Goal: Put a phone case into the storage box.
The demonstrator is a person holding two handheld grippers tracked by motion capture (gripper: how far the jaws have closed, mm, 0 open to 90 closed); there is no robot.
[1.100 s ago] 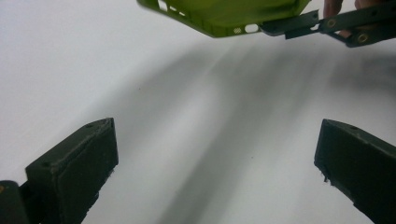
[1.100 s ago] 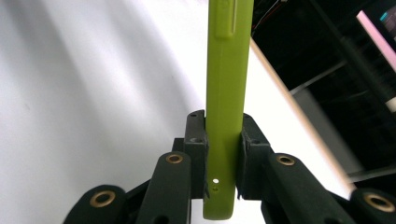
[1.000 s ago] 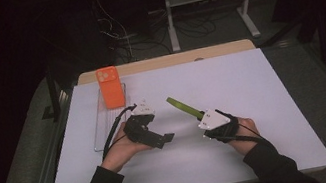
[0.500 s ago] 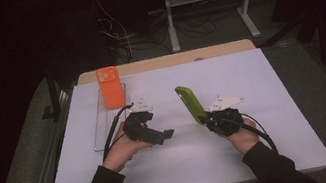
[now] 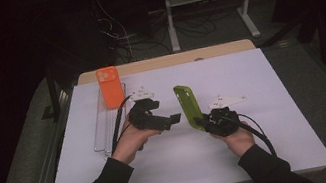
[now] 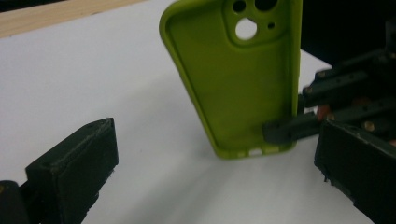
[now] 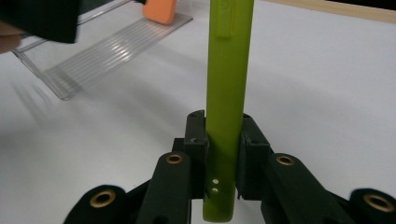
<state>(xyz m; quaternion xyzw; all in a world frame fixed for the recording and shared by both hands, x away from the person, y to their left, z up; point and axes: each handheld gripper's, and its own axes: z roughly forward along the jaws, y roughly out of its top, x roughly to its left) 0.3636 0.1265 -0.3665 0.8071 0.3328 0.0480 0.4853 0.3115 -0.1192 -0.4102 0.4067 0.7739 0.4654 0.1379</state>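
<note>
At the left of the white table (image 5: pixel 265 104) a clear ridged plastic rack (image 5: pixel 106 127) lies near the edge, and an orange phone case (image 5: pixel 110 86) stands upright in its far end. Just right of the rack, the left gripper (image 5: pixel 172 119) is held in the person's left hand, pointing across the table toward the other hand; in the left gripper view its two black jaws stand wide apart with nothing but bare table between them, the green case ahead of them and not touched. Next comes the green phone case (image 5: pixel 188 108), lifted off the table and standing nearly on end, its hollow inner side with the camera cut-outs (image 6: pixel 246 29) turned toward the left gripper. The right gripper (image 5: pixel 202 122) holds this case by its lower end: in the right gripper view the jaws are drawn in narrow and their pads press on both faces of the case, seen edge-on, just above its bottom rim. A black cable (image 5: pixel 254 131) trails from that gripper back past the right sleeve.
</note>
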